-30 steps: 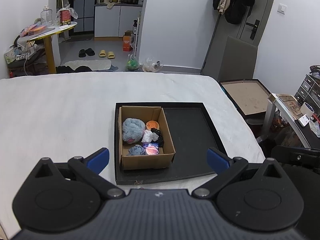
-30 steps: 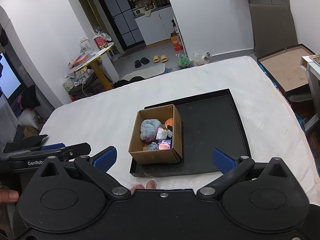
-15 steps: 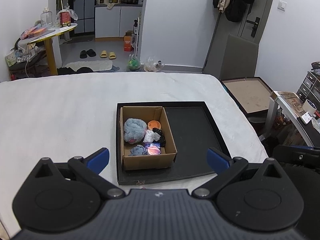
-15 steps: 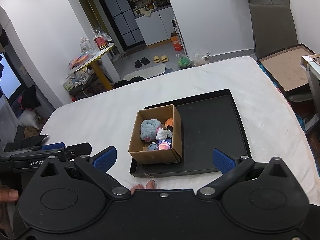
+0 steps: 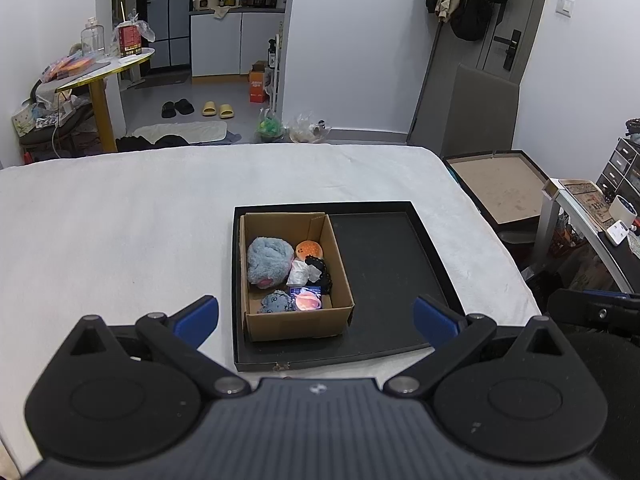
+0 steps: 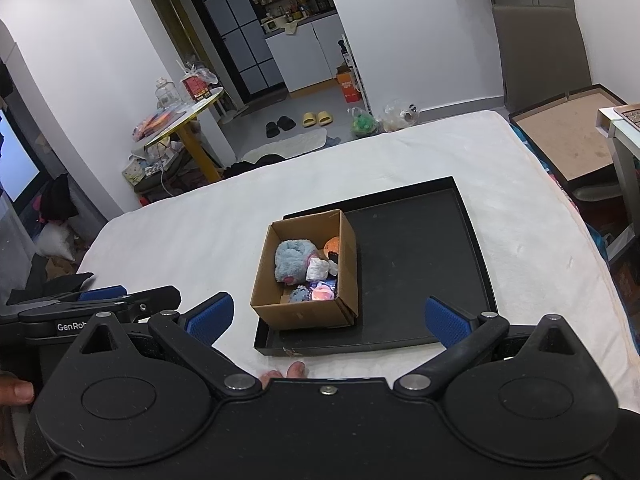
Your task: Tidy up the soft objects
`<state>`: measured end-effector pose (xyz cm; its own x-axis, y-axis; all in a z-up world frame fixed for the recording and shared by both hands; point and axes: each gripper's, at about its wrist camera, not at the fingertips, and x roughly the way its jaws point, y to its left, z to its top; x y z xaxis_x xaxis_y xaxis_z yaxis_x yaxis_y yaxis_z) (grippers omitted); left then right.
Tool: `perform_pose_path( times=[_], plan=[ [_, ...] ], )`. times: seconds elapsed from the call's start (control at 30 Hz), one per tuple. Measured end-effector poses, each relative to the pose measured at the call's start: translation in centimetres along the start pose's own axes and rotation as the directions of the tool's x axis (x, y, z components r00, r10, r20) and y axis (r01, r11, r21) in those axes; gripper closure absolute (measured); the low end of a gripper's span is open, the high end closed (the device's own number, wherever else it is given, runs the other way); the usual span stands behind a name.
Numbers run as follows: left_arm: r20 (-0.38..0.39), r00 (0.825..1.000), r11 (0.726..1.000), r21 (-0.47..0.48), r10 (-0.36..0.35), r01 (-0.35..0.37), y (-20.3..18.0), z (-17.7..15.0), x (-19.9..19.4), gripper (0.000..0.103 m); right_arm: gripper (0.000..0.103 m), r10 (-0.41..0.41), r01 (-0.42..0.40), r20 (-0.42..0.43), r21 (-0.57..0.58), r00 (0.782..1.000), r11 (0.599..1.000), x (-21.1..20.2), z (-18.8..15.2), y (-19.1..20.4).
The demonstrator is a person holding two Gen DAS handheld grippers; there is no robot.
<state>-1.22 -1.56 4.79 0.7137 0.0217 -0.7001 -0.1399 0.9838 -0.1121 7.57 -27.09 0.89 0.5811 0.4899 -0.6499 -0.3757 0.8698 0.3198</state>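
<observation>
Cardboard, brown and open-topped: one box (image 5: 296,320) stands in the left part of one shallow black tray (image 5: 384,264), which lies on a white bed (image 5: 120,216). The tray's right part is bare.

Six soft things can be counted inside the box. One large grey-blue plush (image 5: 269,261) fills the far left. One orange ball (image 5: 309,249) sits in the far right corner. One white crumpled piece (image 5: 299,274) lies in the middle, touching one black item (image 5: 320,271) against the right wall. At the near end are one small blue-grey plush (image 5: 277,302) and, just beside it, one pink round toy (image 5: 308,301). A patch of blue shows behind the pink toy; what it belongs to is unclear.

Two tongs hang over the near edge of the bed. The left tongs (image 5: 316,316) are spread wide with nothing between the blue pads. The right tongs (image 6: 328,316) are likewise spread wide and hold nothing. In the right wrist view two fingertips (image 6: 296,369) of the person show under the tongs' body.
</observation>
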Motion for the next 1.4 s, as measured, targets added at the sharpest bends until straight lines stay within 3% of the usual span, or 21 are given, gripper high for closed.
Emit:
perform_pose_path(
  times=[1.4],
  plan=[
    [-0.007,1.0,1.0,-0.004,0.003,-0.003,-0.04,-0.16,0.36,0.0,0.0,0.01,-0.01,0.005,-0.001,1.0,1.0,-0.16,0.11,-0.63]
  ],
)
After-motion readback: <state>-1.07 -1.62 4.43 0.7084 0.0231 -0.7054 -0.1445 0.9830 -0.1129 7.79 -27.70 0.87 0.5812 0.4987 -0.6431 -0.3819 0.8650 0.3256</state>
